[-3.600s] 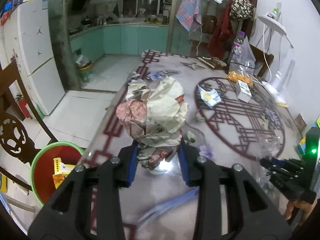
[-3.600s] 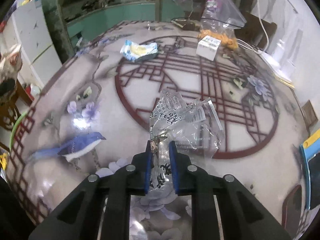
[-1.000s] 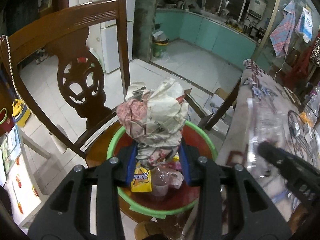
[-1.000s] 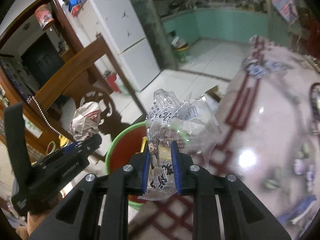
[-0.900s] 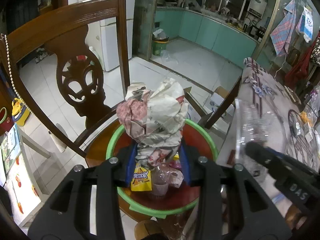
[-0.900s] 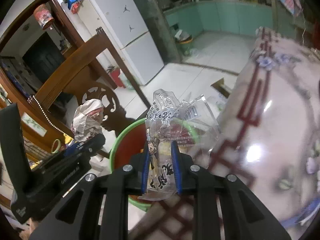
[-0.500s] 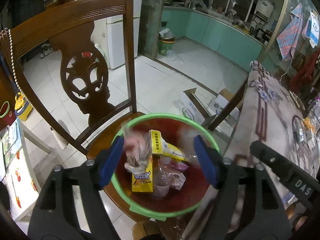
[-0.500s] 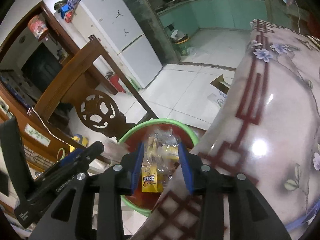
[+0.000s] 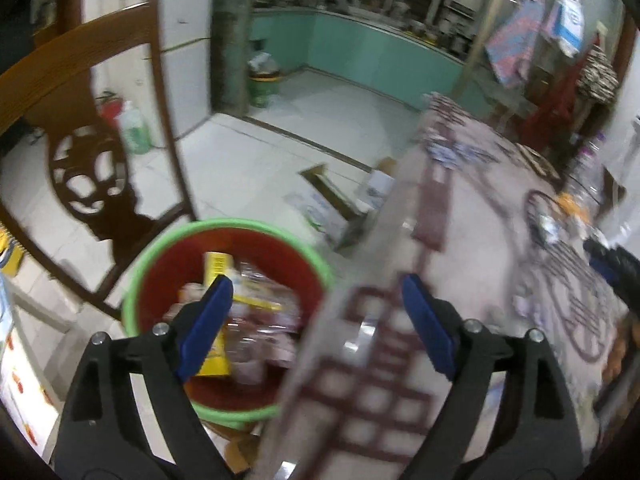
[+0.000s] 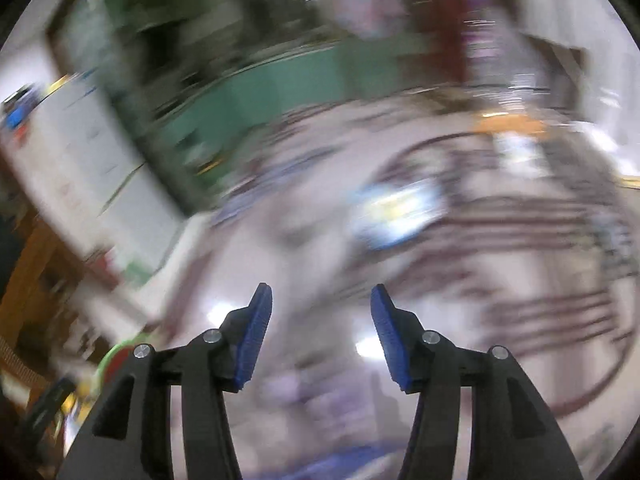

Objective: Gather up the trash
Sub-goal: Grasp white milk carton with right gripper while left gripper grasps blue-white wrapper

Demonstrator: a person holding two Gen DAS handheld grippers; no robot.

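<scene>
A red basin with a green rim [image 9: 168, 240] sits on a wooden chair at lower left in the left wrist view; wrappers, a yellow packet [image 9: 218, 268] and crumpled paper lie in it. My left gripper [image 9: 316, 304] hangs over the basin's right rim and the table edge, its jaws opening wide with nothing between them. My right gripper [image 10: 320, 312] is over the patterned table [image 10: 320, 240], jaws opening and empty; that view is heavily blurred. A blue-and-yellow wrapper [image 10: 396, 212] lies on the table ahead of it. The basin [image 10: 116, 356] shows at lower left there.
A carved wooden chair back [image 9: 80, 128] rises left of the basin. A cardboard box [image 9: 332, 200] lies on the tiled floor by the table edge. The right gripper's tip [image 9: 612, 264] shows at the right. An orange bag [image 10: 508, 124] sits at the table's far side.
Both grippers opened and dropped their loads, the crumpled paper and the clear wrapper, into the basin. The right gripper then swung fast right over the table; the left one shifted right too.
</scene>
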